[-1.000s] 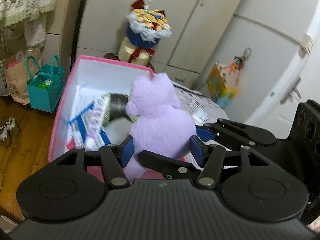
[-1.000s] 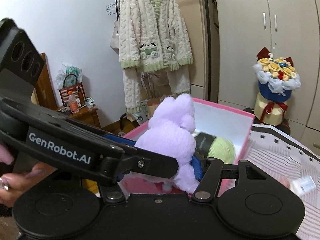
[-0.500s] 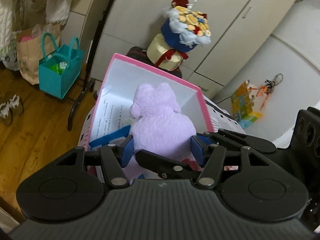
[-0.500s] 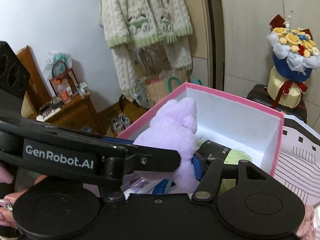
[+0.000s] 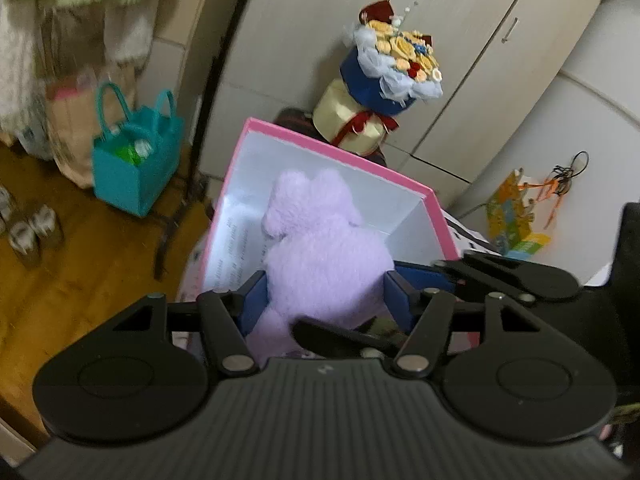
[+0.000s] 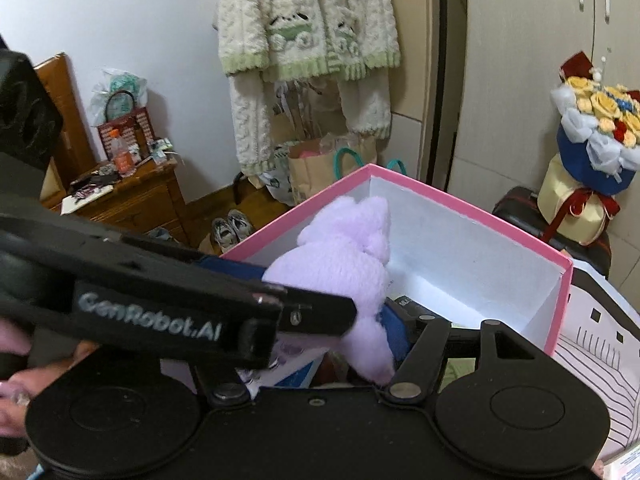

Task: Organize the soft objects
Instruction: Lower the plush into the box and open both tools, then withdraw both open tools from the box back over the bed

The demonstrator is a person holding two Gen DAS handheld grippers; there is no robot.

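A: Plush toy (image 5: 320, 264) — lilac, fluffy — sits within the walls of the pink box (image 5: 340, 156), head toward the far white wall. What surrounds it?

B: Papers and a blue-edged booklet (image 6: 296, 372) lie on the box floor beneath it. Behind the box stands a flower bouquet (image 5: 394, 60) on a cream drum with a red ribbon; left of the box, on the wood floor, a teal bag (image 5: 136, 164). In the right wrist view a cream knit cardigan (image 6: 308, 32) hangs above, shoes (image 6: 230, 230) sit on the floor, and a wooden cabinet (image 6: 136, 204) stands further left.

A: Obstructions?

B: The right gripper's outer finger crosses the left wrist view in front of the plush. In the right wrist view the left gripper's body hides the toy's left flank.

A: Gripper pose?

B: Left gripper (image 5: 320, 296) — blue pads pressed against both sides of the toy's body, clamping it. Right gripper (image 6: 336, 320) also closes on the toy, angled in from its side; one blue pad (image 6: 394, 336) shows against the fur.
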